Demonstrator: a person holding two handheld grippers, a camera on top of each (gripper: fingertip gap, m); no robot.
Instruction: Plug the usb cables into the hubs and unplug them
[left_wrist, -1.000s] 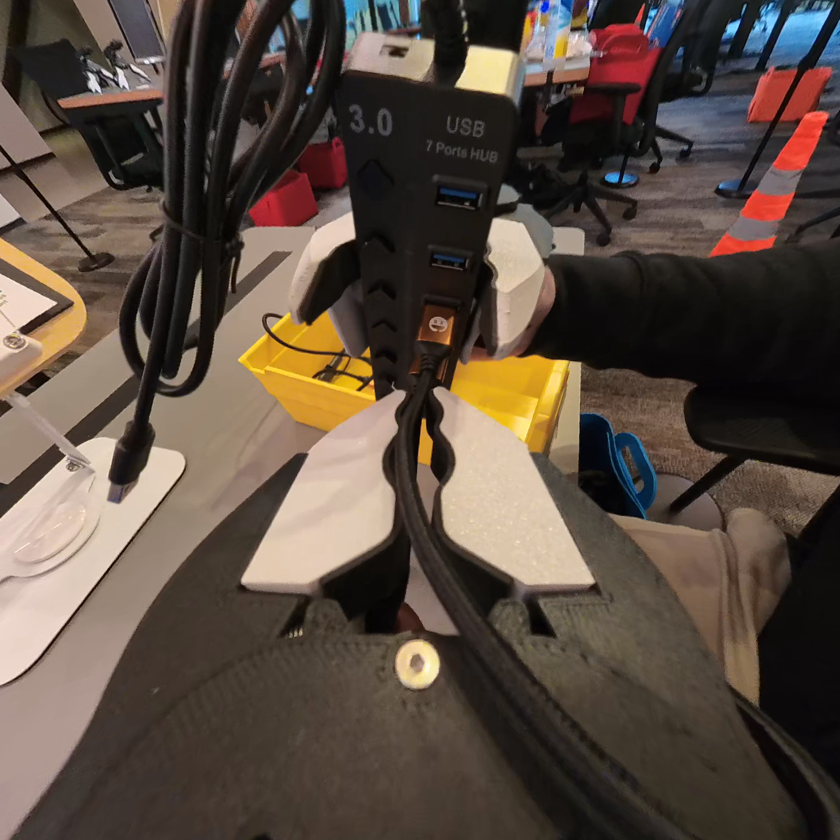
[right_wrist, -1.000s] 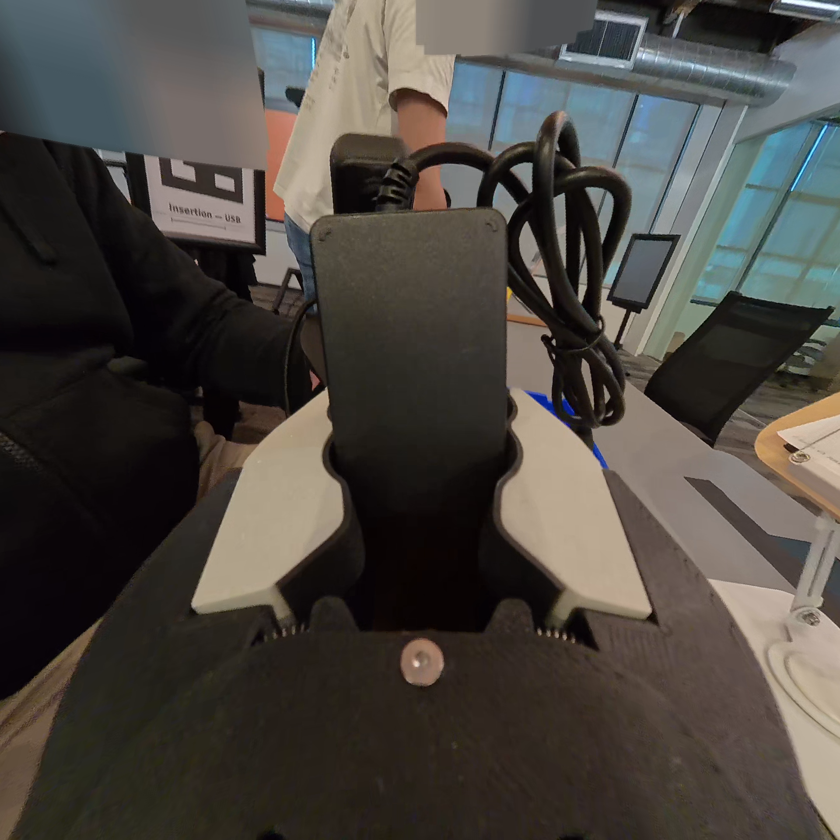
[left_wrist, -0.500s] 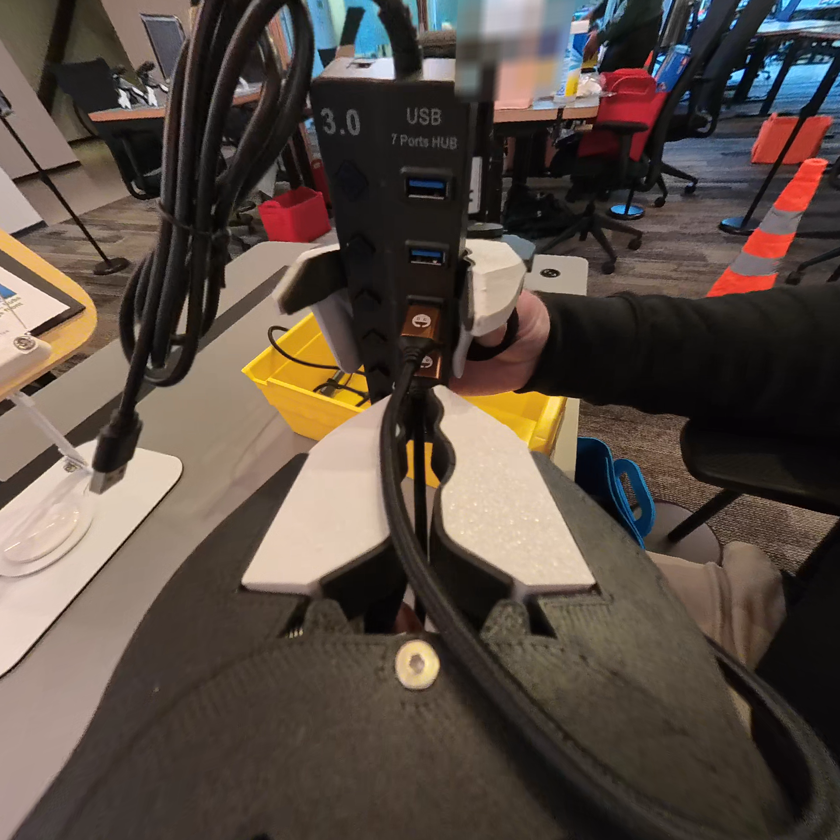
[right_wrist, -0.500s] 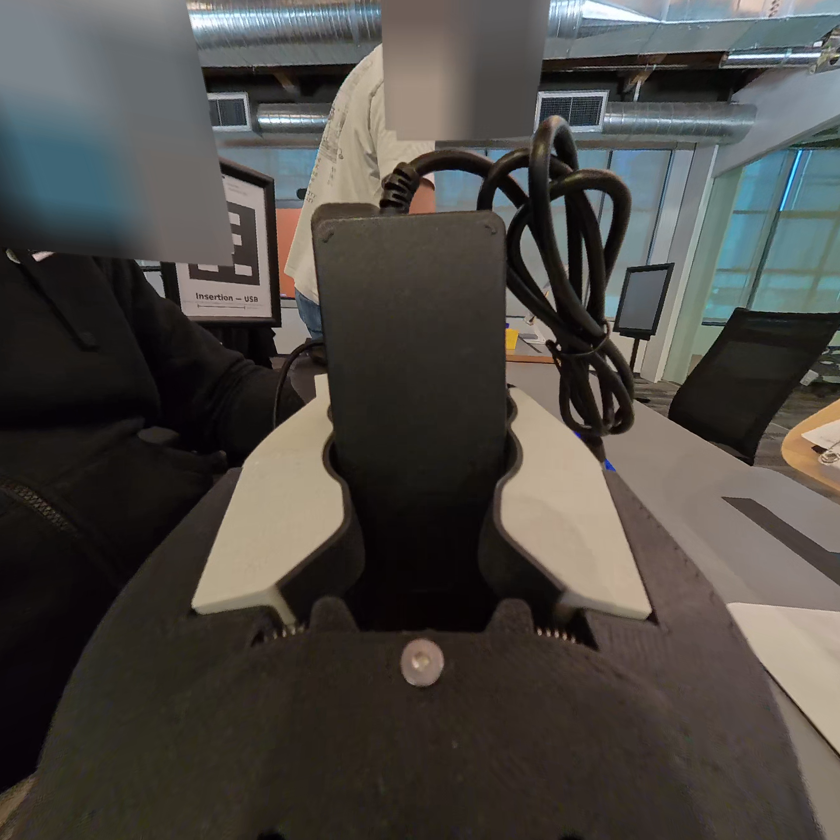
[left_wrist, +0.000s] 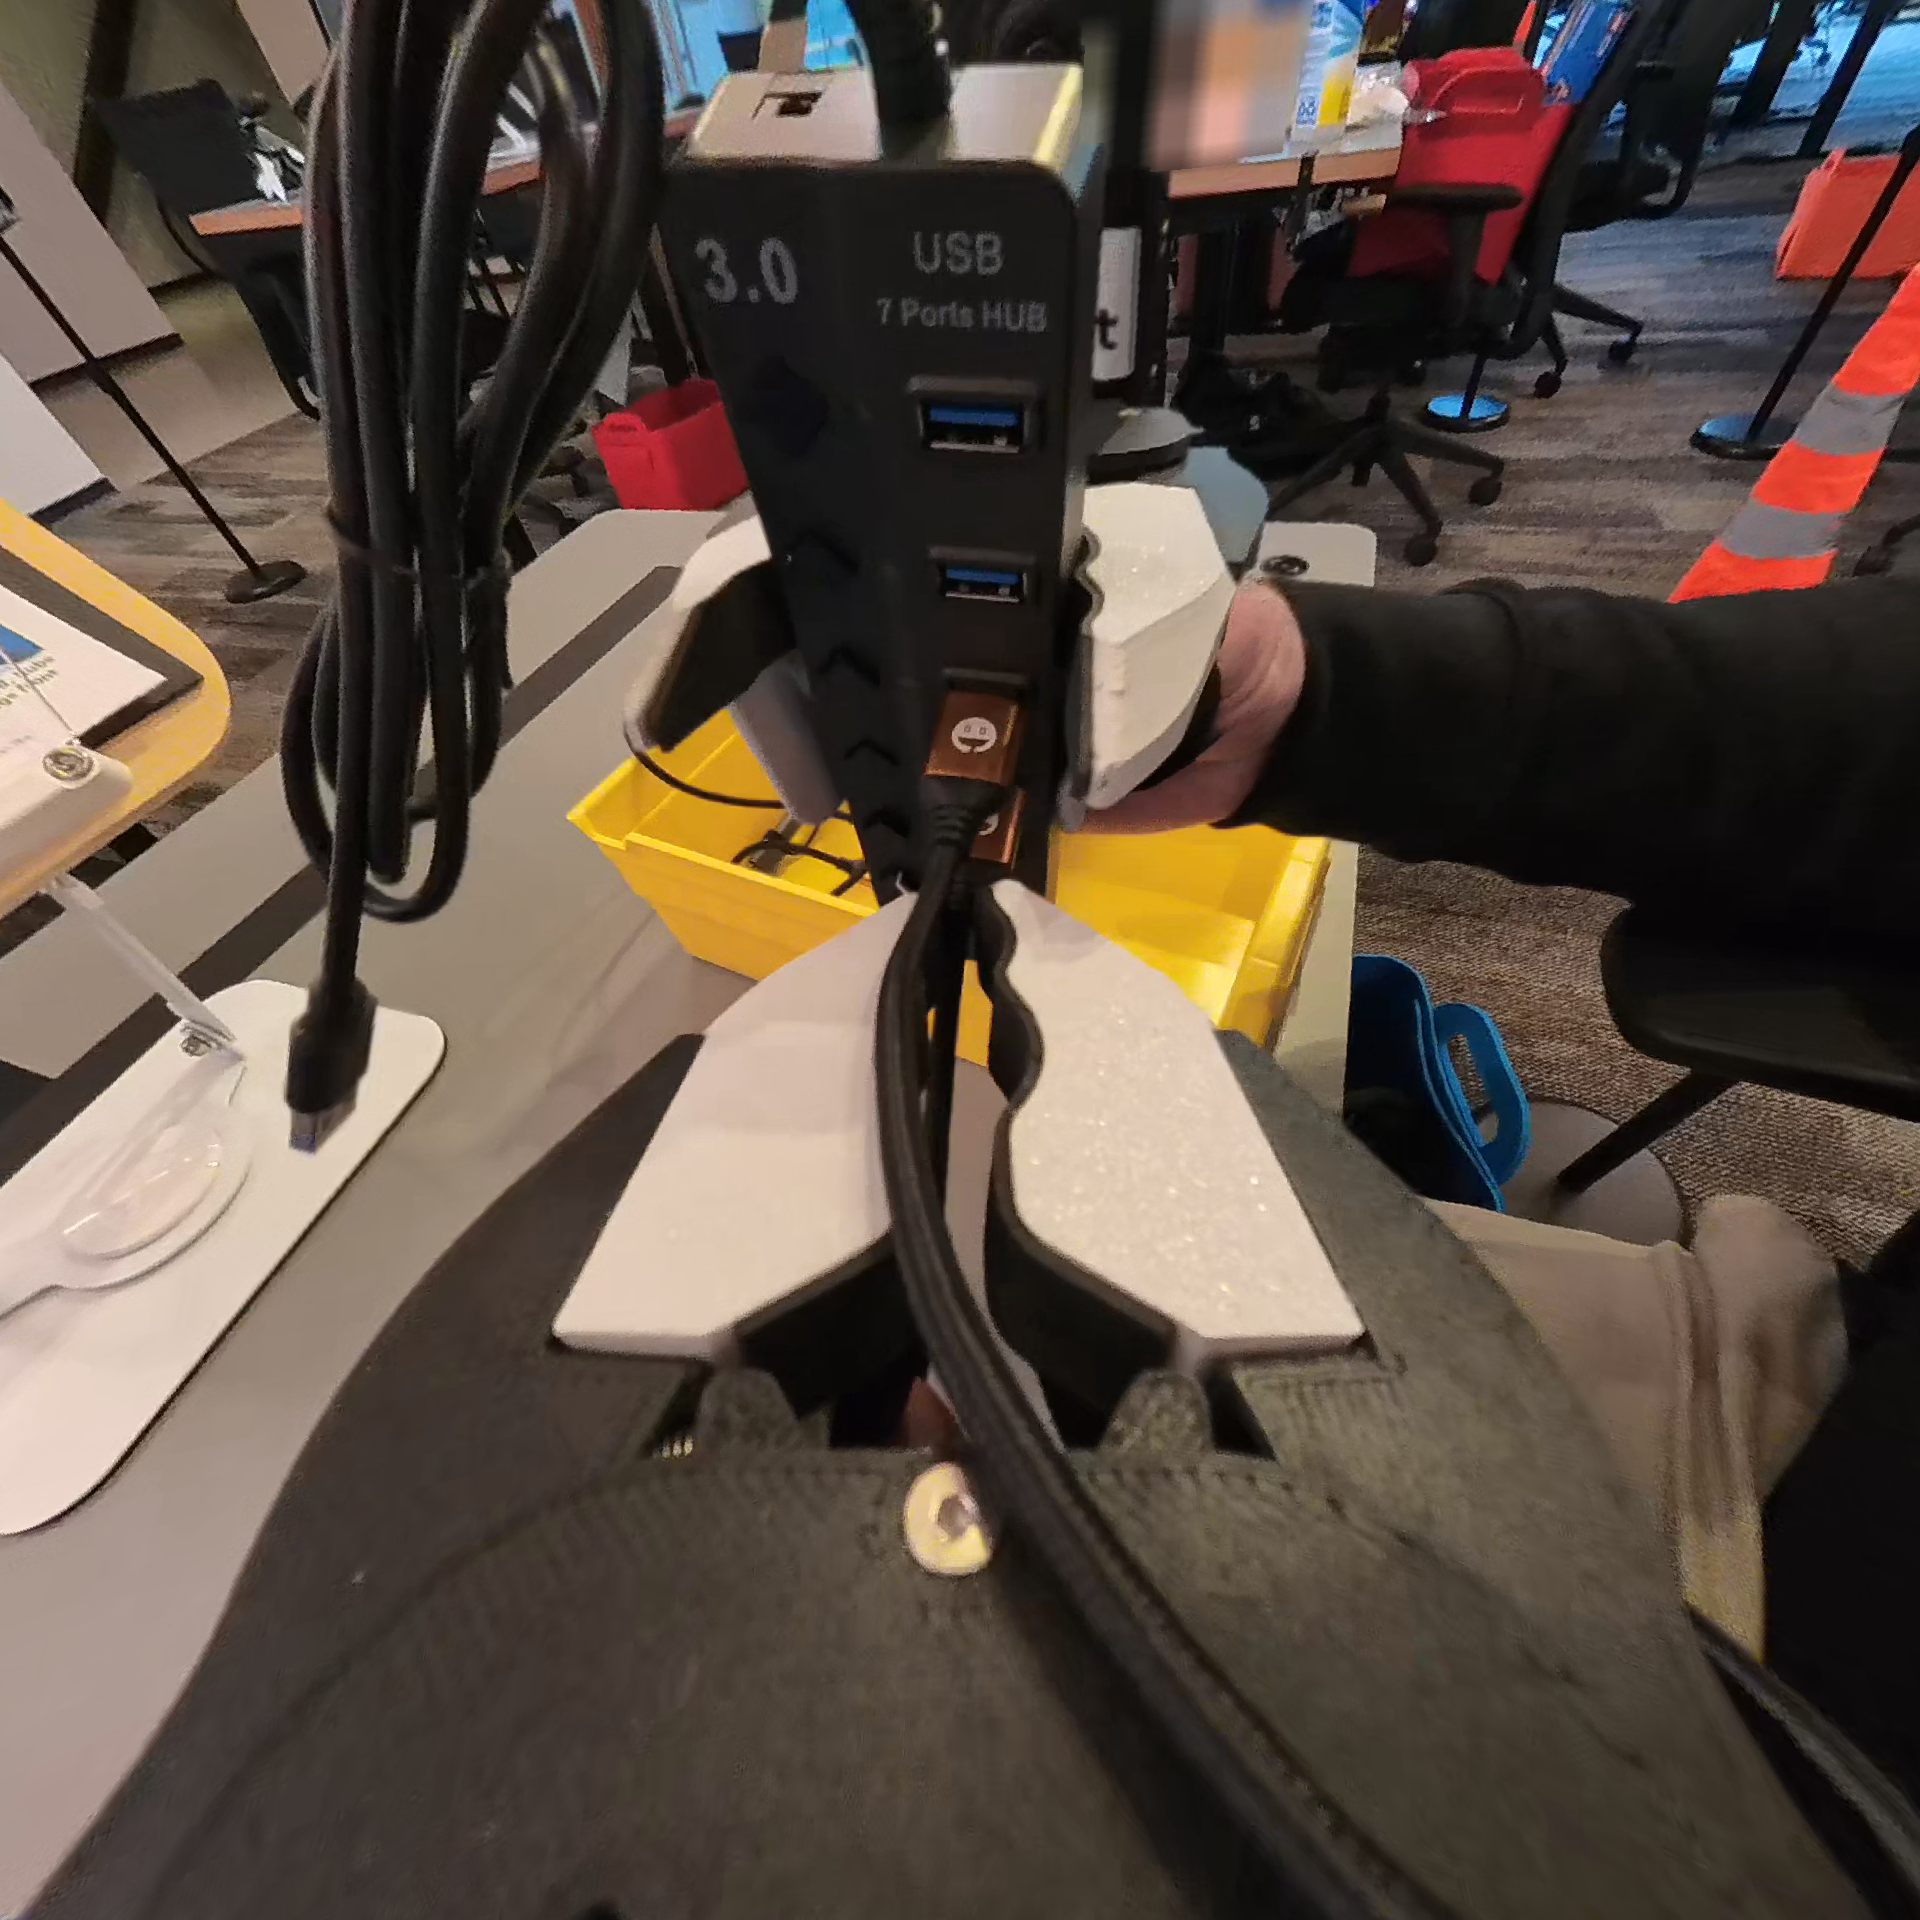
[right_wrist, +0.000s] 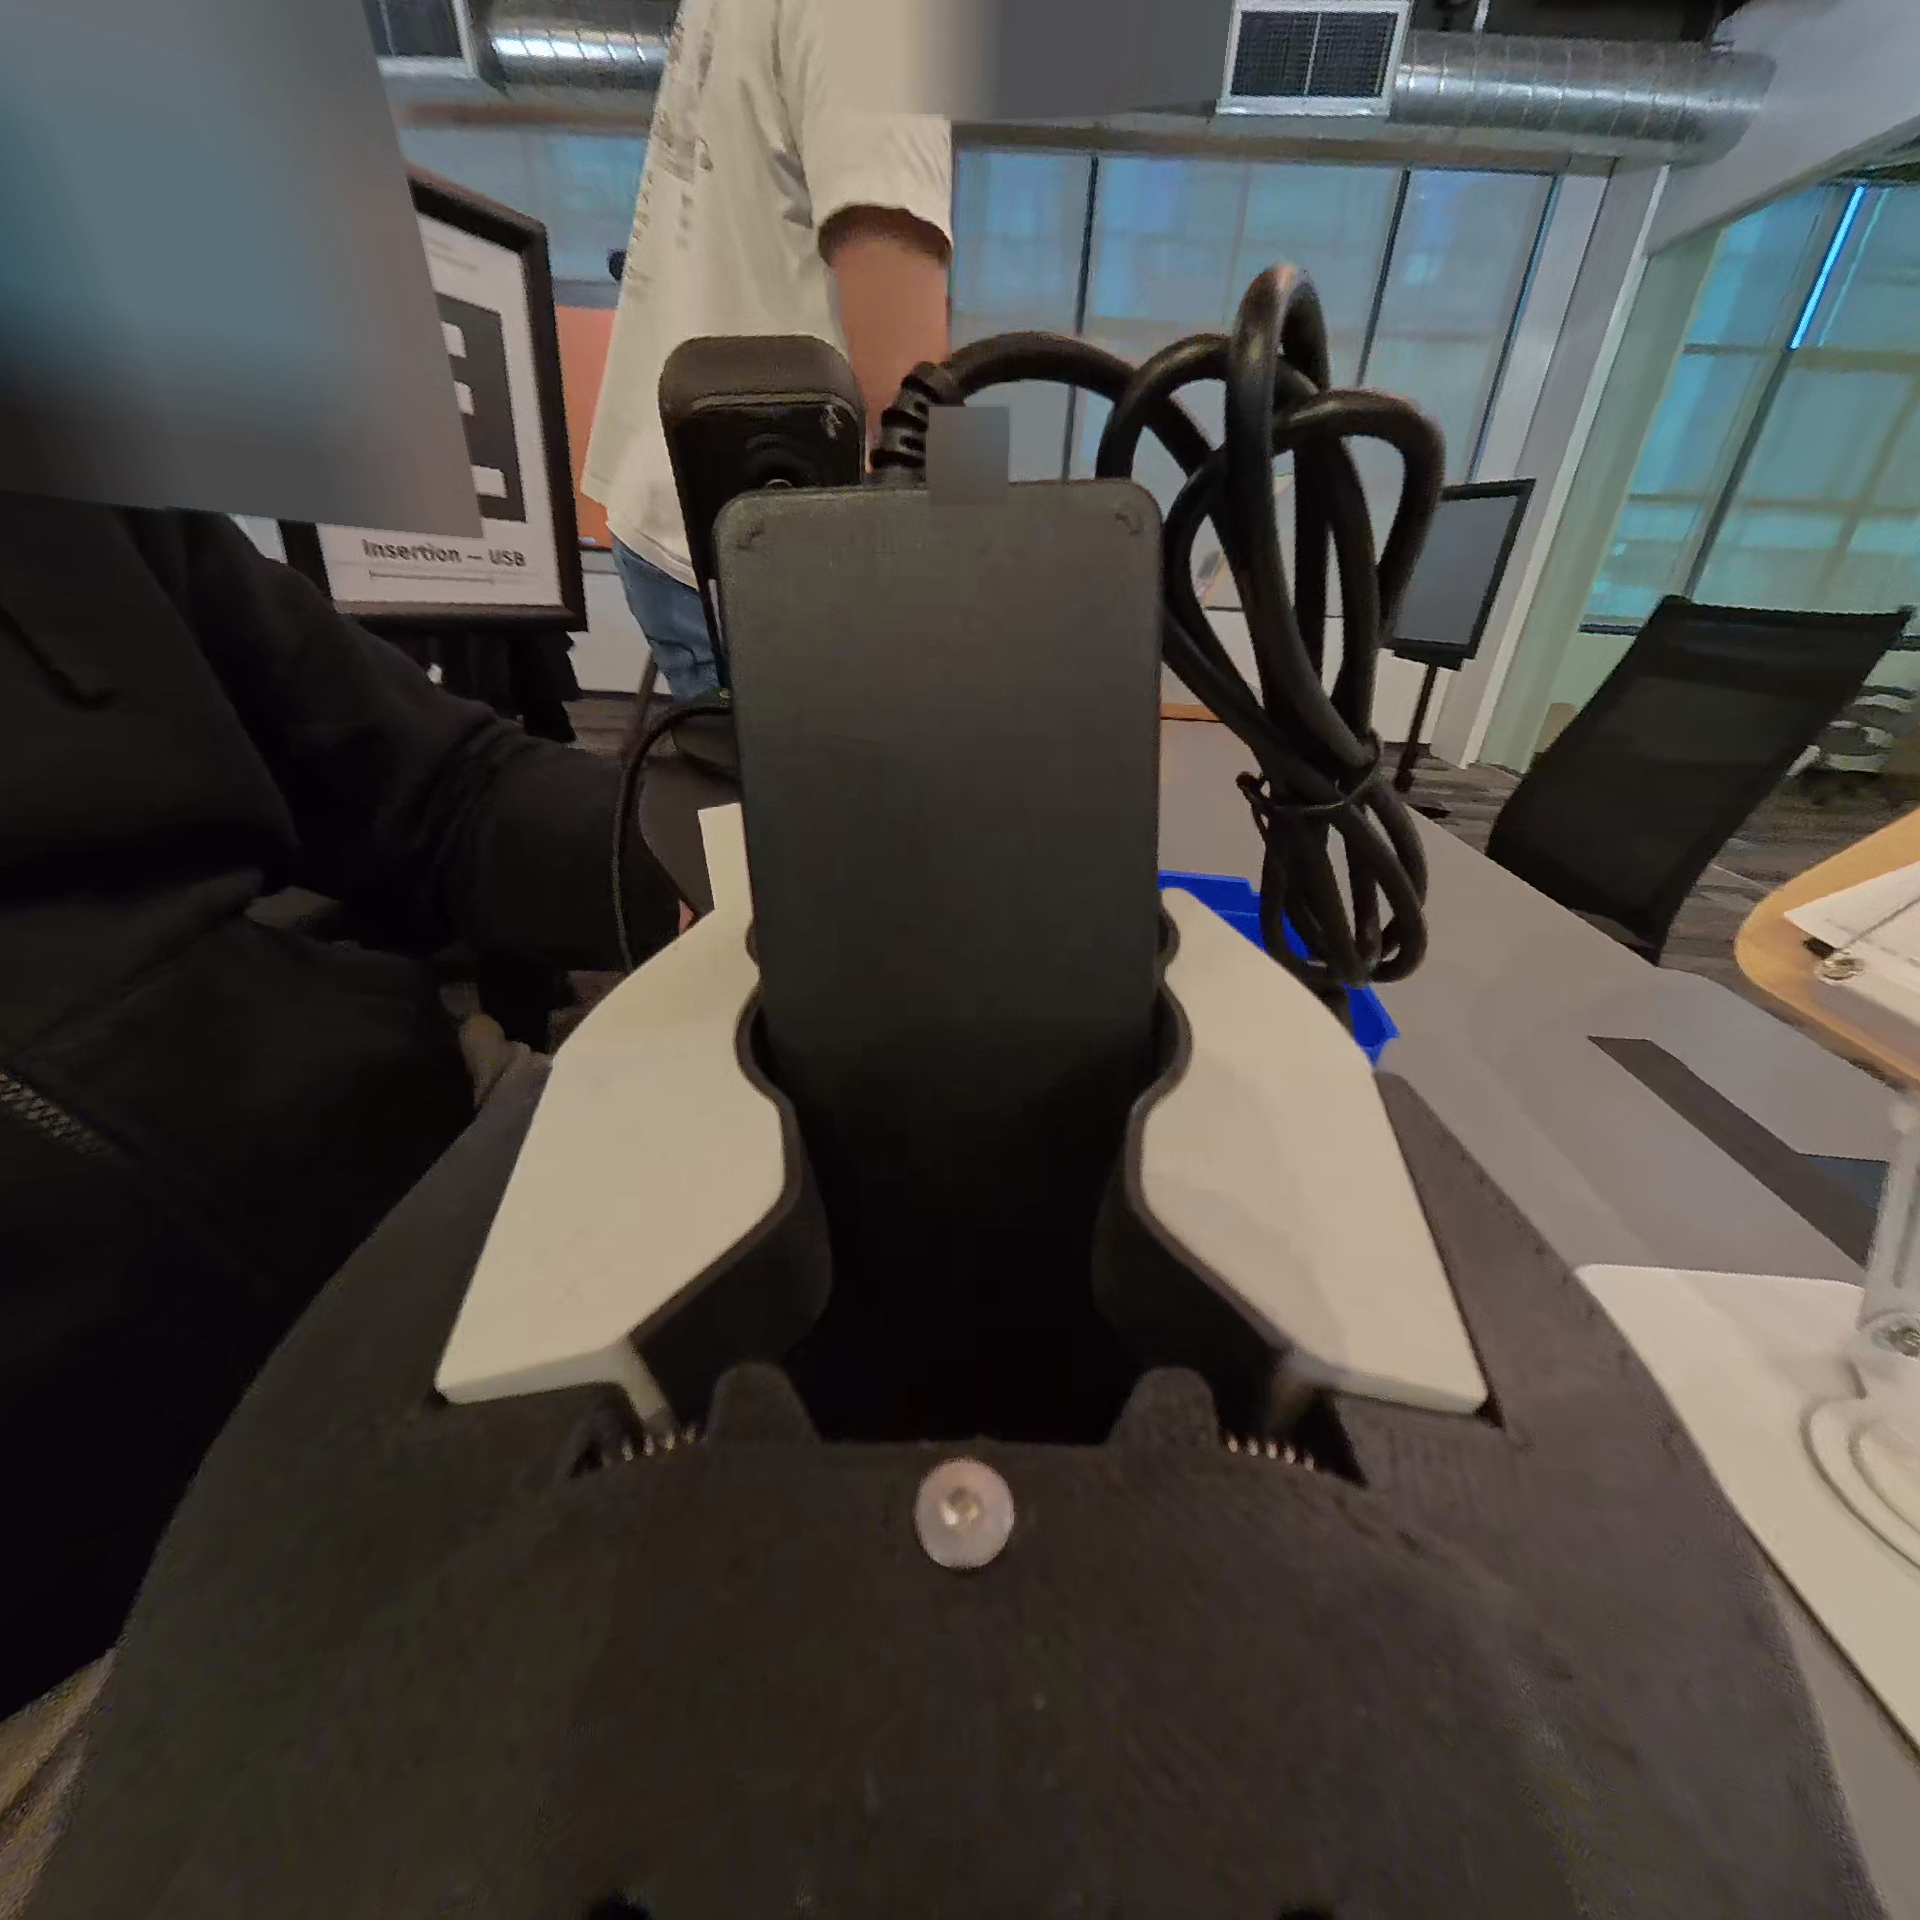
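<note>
The right gripper is clamping the black hub upright above the counter to steady it, while the left gripper, fingers nearly closed, is pinching the cable behind its copper plug, seated in a port.

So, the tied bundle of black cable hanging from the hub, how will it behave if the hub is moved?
The cable bundle looks floppy and would probably swing. A tie holds its loops, so it should stay together. Its free plug dangles and may knock the white base.
</note>
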